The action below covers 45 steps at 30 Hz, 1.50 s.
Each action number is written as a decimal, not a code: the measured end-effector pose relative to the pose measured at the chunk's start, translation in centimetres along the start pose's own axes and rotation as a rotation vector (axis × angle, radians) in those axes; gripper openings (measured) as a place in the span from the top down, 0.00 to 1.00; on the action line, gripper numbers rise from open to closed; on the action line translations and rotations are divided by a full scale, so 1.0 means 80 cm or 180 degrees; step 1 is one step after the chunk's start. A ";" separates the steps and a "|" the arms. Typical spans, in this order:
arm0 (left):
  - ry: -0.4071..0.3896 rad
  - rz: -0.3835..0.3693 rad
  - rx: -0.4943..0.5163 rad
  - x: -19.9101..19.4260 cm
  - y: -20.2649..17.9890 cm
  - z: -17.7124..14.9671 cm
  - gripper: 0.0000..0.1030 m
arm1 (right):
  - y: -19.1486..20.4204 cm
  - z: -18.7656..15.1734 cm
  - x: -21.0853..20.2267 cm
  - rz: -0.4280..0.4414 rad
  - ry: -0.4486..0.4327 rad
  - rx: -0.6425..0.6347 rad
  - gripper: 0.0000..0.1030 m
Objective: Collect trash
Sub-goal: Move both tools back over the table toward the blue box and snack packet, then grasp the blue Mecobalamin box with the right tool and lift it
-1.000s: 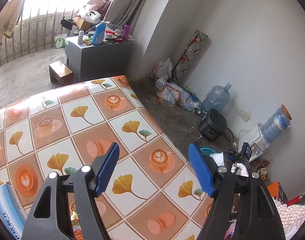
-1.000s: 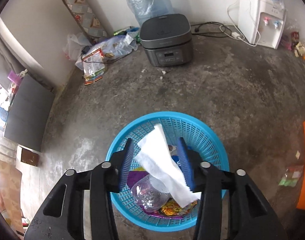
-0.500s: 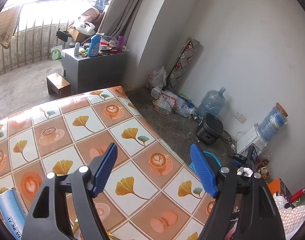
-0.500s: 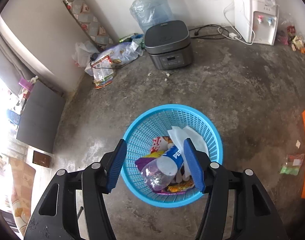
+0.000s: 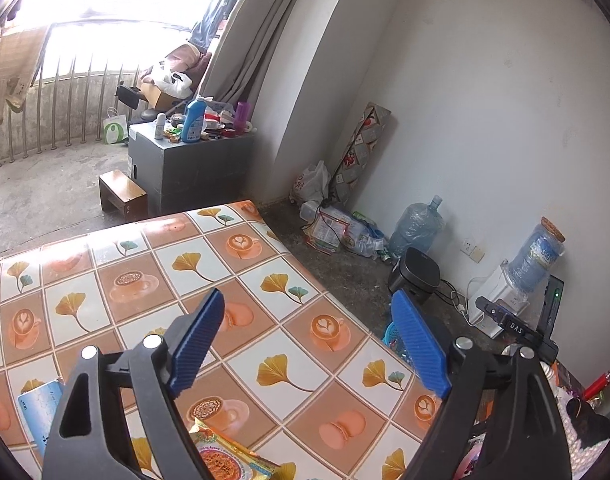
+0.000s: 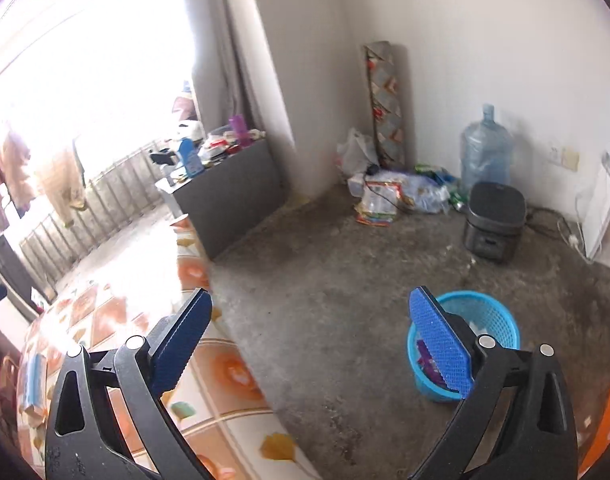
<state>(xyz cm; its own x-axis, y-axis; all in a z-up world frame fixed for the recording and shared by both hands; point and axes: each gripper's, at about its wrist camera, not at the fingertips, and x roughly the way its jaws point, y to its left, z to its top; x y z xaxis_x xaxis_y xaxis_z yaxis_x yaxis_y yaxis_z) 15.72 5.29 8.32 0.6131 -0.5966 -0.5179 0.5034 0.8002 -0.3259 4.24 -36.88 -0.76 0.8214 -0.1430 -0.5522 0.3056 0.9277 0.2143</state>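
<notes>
A blue plastic basket (image 6: 485, 320) with wrappers and tissue in it stands on the concrete floor, low right in the right wrist view. High above the floor between table and basket, my right gripper (image 6: 311, 330) has its jaws opening wide, nothing between them. In the left wrist view my left gripper (image 5: 309, 332) hovers over the patterned table (image 5: 145, 280), jaws opening and empty. A yellow snack wrapper (image 5: 229, 456) lies on the table just below the left finger. A blue tissue pack (image 5: 37, 408) lies at the table's left. The basket's rim (image 5: 391, 334) peeks past the table edge.
A dark rice cooker (image 6: 495, 220), a water jug (image 6: 485, 152) and a heap of bags (image 6: 389, 192) line the far wall. A white dispenser (image 5: 501, 300) stands at the right. A grey cabinet (image 5: 193, 160) with bottles and a small wooden stool (image 5: 123, 196) stand beyond the table.
My right gripper let a white tissue drop into the basket, opened wide, then rose and swung left toward the table. My left gripper pulled back and up slightly, bringing the yellow wrapper into view.
</notes>
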 end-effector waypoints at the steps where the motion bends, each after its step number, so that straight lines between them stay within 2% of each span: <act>1: -0.0036 0.0023 -0.0017 -0.010 0.004 -0.002 0.19 | 0.020 0.000 -0.004 0.0108 -0.0019 -0.0099 0.07; 4: -0.0131 0.0132 -0.0083 -0.040 0.018 -0.008 0.18 | 0.077 -0.003 -0.005 0.0368 0.0051 -0.0341 0.07; 8: -0.0255 0.0349 -0.0200 -0.086 0.045 -0.022 0.18 | 0.140 -0.012 -0.007 0.0467 0.0031 -0.0670 0.07; 10: -0.0305 0.0500 -0.0293 -0.111 0.062 -0.031 0.18 | 0.161 -0.016 -0.005 0.0616 0.0092 -0.0748 0.07; 14: -0.0346 0.0816 -0.0478 -0.155 0.099 -0.056 0.18 | 0.199 -0.027 0.008 0.1157 0.0450 -0.0616 0.07; 18: -0.0302 0.0979 -0.0756 -0.181 0.143 -0.084 0.18 | 0.234 -0.043 0.029 0.1441 0.0821 -0.0528 0.09; 21: -0.0154 0.1028 -0.0932 -0.183 0.172 -0.104 0.18 | 0.270 -0.068 0.034 0.1617 0.1127 -0.0448 0.13; 25: 0.0038 0.1036 -0.1085 -0.168 0.200 -0.124 0.18 | 0.308 -0.094 0.045 0.1796 0.1484 -0.0431 0.28; 29: 0.0186 0.1226 -0.1141 -0.150 0.223 -0.138 0.18 | 0.352 -0.107 0.048 0.2147 0.1814 -0.0370 0.41; 32: 0.0245 0.1333 -0.1177 -0.147 0.240 -0.147 0.26 | 0.393 -0.109 0.054 0.2376 0.1987 -0.0415 0.47; 34: 0.0322 0.1209 -0.1322 -0.144 0.254 -0.153 0.42 | 0.422 -0.112 0.062 0.2537 0.2111 -0.0428 0.48; 36: 0.0402 0.0971 -0.1517 -0.138 0.267 -0.161 0.50 | 0.450 -0.120 0.073 0.2595 0.2231 -0.0488 0.51; 38: 0.0424 0.0737 -0.1738 -0.134 0.278 -0.168 0.52 | 0.472 -0.128 0.088 0.2607 0.2374 -0.0530 0.55; 43: 0.0439 0.0350 -0.2166 -0.119 0.296 -0.181 0.57 | 0.509 -0.154 0.121 0.2631 0.2766 -0.0565 0.70; 45: 0.0480 0.0235 -0.2283 -0.110 0.299 -0.185 0.64 | 0.514 -0.166 0.131 0.2673 0.2939 -0.0492 0.75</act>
<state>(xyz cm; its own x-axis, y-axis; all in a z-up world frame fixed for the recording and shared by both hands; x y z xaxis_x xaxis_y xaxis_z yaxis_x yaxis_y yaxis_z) 13.35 30.57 -6.58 0.5137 -0.5662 -0.6447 -0.0895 0.7119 -0.6966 18.99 4.37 -8.42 0.0730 0.7463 -0.6616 -0.2578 0.6549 0.7104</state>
